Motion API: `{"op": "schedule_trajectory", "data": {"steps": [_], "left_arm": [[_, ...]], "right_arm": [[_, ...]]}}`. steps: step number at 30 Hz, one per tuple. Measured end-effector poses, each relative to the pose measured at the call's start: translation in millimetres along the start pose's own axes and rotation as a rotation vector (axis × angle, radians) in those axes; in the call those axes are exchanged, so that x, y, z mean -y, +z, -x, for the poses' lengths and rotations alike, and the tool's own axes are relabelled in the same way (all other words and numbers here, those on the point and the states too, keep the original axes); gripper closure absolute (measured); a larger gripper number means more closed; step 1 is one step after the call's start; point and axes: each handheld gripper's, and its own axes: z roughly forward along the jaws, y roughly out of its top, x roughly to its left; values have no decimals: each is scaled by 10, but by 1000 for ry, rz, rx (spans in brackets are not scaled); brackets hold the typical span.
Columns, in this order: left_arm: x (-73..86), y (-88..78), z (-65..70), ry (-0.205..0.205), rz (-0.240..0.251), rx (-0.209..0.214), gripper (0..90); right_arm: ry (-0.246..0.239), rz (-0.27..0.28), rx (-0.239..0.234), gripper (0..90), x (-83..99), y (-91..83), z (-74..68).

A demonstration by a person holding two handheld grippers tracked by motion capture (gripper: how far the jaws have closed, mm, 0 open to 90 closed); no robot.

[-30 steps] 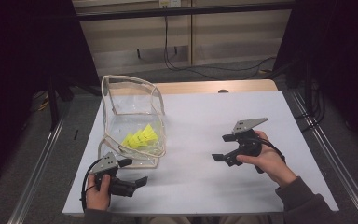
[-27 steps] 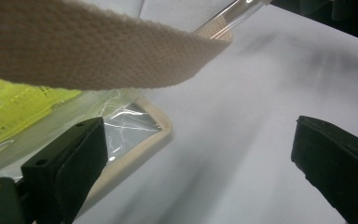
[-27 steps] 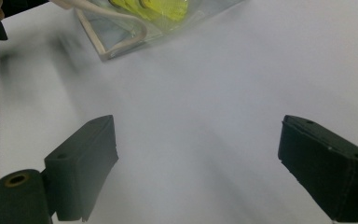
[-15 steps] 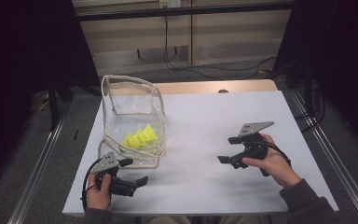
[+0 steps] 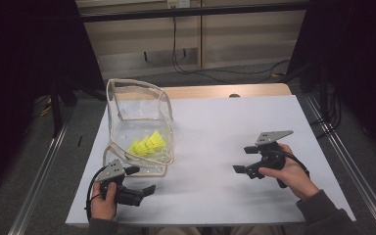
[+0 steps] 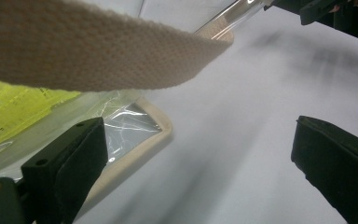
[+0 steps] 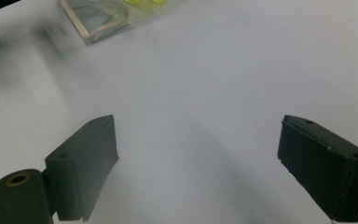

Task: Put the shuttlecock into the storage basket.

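A clear plastic bag (image 5: 139,117) with beige trim stands at the left of the white table (image 5: 225,122). It holds several bright yellow mesh-like pieces (image 5: 148,144). My left gripper (image 5: 142,179) rests low by the bag's near corner. It is open and holds nothing. In the left gripper view the bag's beige strap (image 6: 98,51) crosses close overhead, its trimmed edge (image 6: 140,144) runs past the left jaw, and the yellow pieces (image 6: 18,107) lie behind the plastic. My right gripper (image 5: 244,159) is open over bare table at the right, pointing towards the bag (image 7: 102,18).
Dark cables (image 5: 186,63) trail over the floor behind the table. Metal rails (image 5: 39,181) run along both sides. The table's wooden far edge (image 5: 215,91) lies just behind the bag. Between the two grippers there is bare white tabletop.
The right hand has drifted right and towards the near edge, a little lower, with its jaws as wide as before. The left hand and the bag have stayed still.
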Motion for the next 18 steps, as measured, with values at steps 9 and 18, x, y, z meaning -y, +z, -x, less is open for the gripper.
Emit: {"op": "schedule_trajectory", "data": {"steps": [9, 18], "left_arm": [[1, 6, 3, 1, 6, 2, 37], [1, 0, 0, -1, -1, 1, 37]], "right_arm": [[9, 13, 15, 112, 89, -71, 26], [5, 7, 25, 108, 197, -113, 26]]}}
